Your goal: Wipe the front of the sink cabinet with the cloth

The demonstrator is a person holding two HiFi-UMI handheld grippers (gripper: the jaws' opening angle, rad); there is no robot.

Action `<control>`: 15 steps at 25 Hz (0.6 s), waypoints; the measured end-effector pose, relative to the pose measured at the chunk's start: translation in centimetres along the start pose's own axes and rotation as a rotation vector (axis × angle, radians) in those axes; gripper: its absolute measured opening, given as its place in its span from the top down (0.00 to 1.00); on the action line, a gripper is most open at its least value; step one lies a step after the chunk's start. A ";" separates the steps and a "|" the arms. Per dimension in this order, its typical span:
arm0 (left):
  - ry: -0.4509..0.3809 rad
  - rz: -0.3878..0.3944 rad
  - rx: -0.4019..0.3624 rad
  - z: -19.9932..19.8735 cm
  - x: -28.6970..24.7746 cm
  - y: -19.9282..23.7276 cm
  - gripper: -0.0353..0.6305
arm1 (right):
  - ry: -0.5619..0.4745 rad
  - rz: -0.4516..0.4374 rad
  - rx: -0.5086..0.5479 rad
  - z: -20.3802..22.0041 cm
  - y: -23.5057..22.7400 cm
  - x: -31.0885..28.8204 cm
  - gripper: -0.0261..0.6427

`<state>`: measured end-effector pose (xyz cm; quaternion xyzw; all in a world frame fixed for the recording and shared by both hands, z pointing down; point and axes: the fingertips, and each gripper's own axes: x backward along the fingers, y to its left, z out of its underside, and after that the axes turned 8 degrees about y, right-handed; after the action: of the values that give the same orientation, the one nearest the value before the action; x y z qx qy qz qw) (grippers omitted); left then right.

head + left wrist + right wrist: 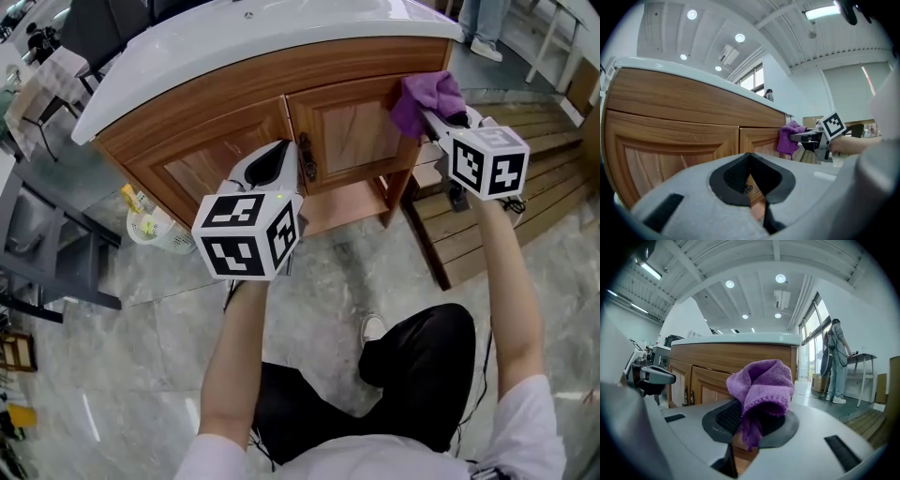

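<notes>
Upper right of the head view: clamped in the right gripper [429,118], a bunched purple cloth [427,97], up against the top right corner of the sink cabinet [234,98], on its right-hand door. Along that gripper's own jaws, pinched by a lower fold between the closed fingers [723,418], with the bulk bulging up and forward past the tips toward the wood. Centre-left of the head view, the left gripper [281,155] closed tip to tip on nothing, before the seam between the two doors and well apart from the cloth.

Grey marble floor [337,272], slatted wooden platform [534,216] at right; white ceiling [754,268], round lights [780,278], tall windows [811,338].
</notes>
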<state>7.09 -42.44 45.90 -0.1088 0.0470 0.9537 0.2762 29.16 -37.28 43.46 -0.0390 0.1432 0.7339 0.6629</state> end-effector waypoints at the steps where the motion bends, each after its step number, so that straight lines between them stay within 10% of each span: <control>1: 0.000 -0.002 -0.001 0.0 0.1 0.0 0.94 | 0.004 -0.001 0.002 0.1 0.1 0.1 0.85; 15: -0.010 -0.098 0.028 1.2 4.8 3.5 0.94 | -0.073 -0.301 -0.005 -3.7 14.3 2.3 0.85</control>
<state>1.03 -42.77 46.06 -0.1023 0.0538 0.9389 0.3243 14.29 -37.19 41.67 -0.0348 0.1099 0.6275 0.7700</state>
